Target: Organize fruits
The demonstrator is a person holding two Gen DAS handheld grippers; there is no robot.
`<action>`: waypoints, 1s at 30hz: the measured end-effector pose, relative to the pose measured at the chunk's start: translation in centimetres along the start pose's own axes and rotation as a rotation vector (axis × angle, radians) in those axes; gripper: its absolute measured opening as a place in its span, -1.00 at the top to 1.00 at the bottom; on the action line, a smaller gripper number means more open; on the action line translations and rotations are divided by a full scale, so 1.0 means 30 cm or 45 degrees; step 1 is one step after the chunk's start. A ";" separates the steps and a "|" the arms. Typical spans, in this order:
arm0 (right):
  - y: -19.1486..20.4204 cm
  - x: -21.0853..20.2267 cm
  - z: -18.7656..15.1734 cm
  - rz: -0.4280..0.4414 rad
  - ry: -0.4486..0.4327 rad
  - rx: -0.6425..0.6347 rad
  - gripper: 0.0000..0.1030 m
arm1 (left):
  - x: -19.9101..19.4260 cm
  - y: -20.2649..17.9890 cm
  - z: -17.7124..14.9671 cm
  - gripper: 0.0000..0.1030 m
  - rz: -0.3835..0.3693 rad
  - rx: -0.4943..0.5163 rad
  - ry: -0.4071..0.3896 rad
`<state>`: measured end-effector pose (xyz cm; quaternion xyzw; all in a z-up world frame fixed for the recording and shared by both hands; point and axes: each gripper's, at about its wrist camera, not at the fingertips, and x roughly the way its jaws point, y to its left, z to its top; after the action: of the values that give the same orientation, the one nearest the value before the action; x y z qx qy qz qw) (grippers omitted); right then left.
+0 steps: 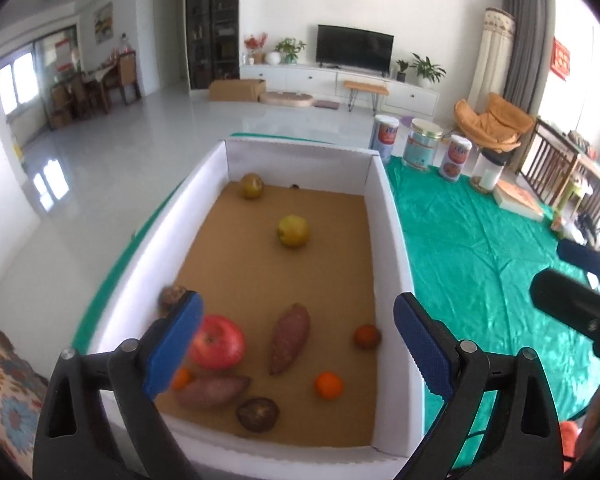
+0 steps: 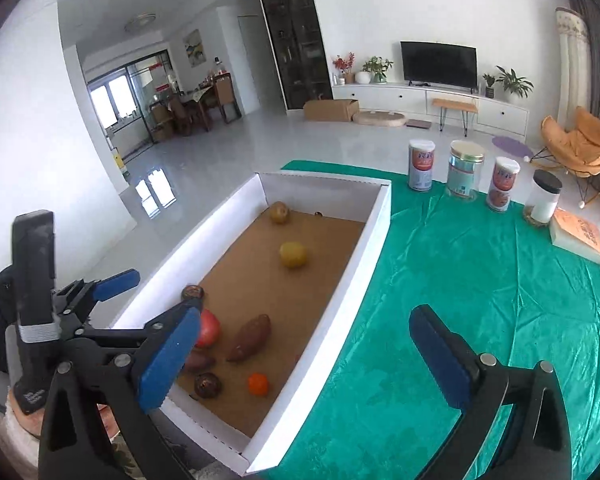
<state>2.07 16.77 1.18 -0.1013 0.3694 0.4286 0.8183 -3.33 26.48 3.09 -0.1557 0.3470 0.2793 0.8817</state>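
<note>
Green cloth point(image 2: 480, 300), white box point(image 1: 396, 240) of fruit, possibly persimmon point(image 1: 367, 337), left claw point(image 1: 298, 344), right claw point(image 2: 304, 360) wide open, empty.

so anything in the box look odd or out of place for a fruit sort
Yes: two sweet potatoes lie among the fruit in the white box, one in the middle beside the red apple, the other just in front of the apple. They are not fruit. Nothing looks spilled or damaged.

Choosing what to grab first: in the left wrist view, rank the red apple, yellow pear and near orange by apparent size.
1. Red apple, though closest to the camera.
2. Yellow pear, farther off, so true size is unsure.
3. Near orange.
</note>
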 end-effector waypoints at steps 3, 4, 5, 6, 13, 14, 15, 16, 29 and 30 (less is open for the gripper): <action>0.008 0.026 -0.056 -0.021 0.088 0.007 -1.00 | -0.018 0.034 -0.029 -0.88 0.068 -0.082 -0.054; 0.011 0.045 -0.072 -0.023 0.115 0.006 -1.00 | -0.016 0.044 -0.034 -0.88 0.117 -0.084 -0.052; 0.025 0.051 -0.090 -0.015 0.138 0.009 -1.00 | -0.019 0.053 -0.042 -0.88 0.148 -0.077 -0.040; 0.034 0.062 -0.101 0.002 0.156 0.014 -1.00 | -0.012 0.060 -0.046 -0.88 0.168 -0.069 -0.020; 0.133 0.115 -0.134 0.089 0.218 0.020 -1.00 | -0.004 0.111 -0.085 -0.88 0.378 -0.007 0.006; 0.149 0.122 -0.137 0.100 0.227 0.007 -1.00 | -0.001 0.120 -0.088 -0.88 0.375 -0.008 0.016; 0.163 0.128 -0.139 0.106 0.237 -0.006 -1.00 | 0.000 0.130 -0.090 -0.88 0.367 -0.013 0.026; 0.179 0.131 -0.141 0.103 0.245 -0.021 -1.00 | 0.003 0.136 -0.091 -0.88 0.367 -0.015 0.039; 0.256 0.137 -0.116 0.058 0.272 -0.053 -1.00 | -0.024 0.210 -0.093 -0.92 0.391 -0.043 0.054; 0.261 0.134 -0.112 0.060 0.269 -0.053 -1.00 | -0.027 0.215 -0.092 -0.94 0.389 -0.048 0.054</action>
<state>-4.29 22.46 -2.80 -0.1542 0.4471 0.4420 0.7622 -9.14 30.01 1.17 -0.1234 0.3798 0.4131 0.8185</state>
